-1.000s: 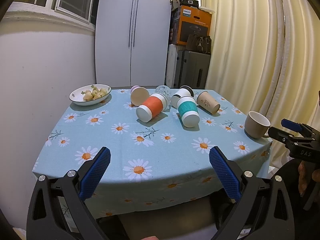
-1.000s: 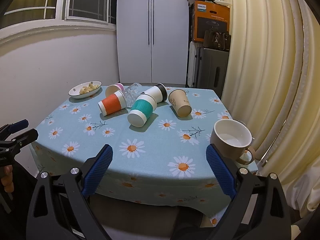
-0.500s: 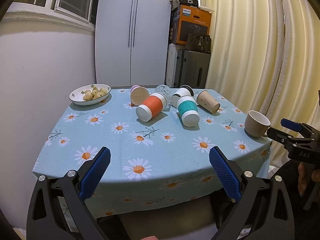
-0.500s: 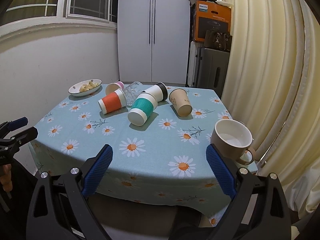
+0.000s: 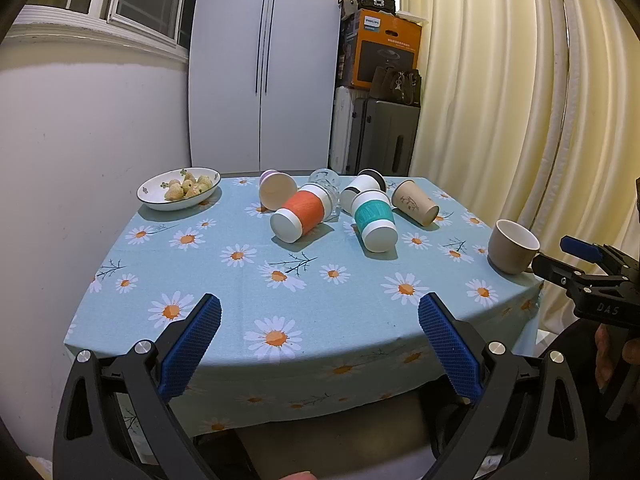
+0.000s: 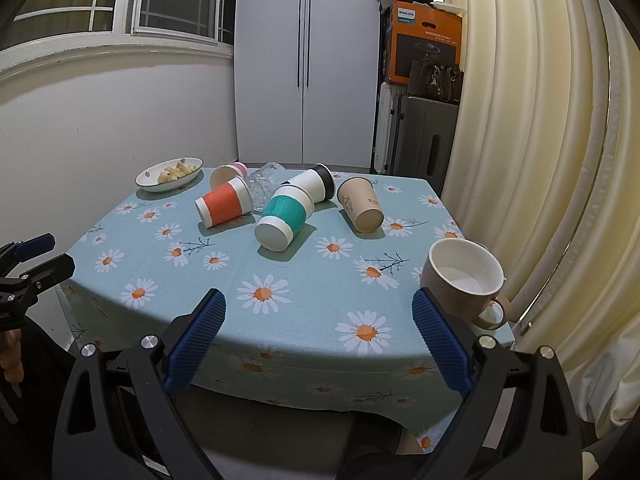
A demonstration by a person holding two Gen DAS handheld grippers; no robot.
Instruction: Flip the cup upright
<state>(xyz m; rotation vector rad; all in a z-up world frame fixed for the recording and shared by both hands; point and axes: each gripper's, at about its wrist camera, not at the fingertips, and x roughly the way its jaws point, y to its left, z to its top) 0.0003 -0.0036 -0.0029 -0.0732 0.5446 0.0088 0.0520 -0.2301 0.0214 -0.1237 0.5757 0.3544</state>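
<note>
Several cups lie on their sides at the middle back of the table: an orange-sleeved cup (image 5: pixel 301 217) (image 6: pixel 225 206), a teal-sleeved cup (image 5: pixel 374 220) (image 6: pixel 285 216), a brown paper cup (image 5: pixel 415 202) (image 6: pixel 360 205), a white cup with a black lid (image 6: pixel 314 183), a pink cup (image 5: pixel 277 189) and a clear glass (image 6: pixel 262 184). A beige mug (image 5: pixel 513 245) (image 6: pixel 464 282) stands upright at the right edge. My left gripper (image 5: pixel 320 344) is open and empty at the near table edge. My right gripper (image 6: pixel 318 342) is open and empty, just left of the mug.
The table has a light blue daisy cloth (image 5: pixel 280 280) (image 6: pixel 280 292). A white bowl of food (image 5: pixel 179 189) (image 6: pixel 169 173) sits at the back left. A white wall is on the left, cream curtains (image 6: pixel 540 160) on the right, a cabinet and suitcases behind.
</note>
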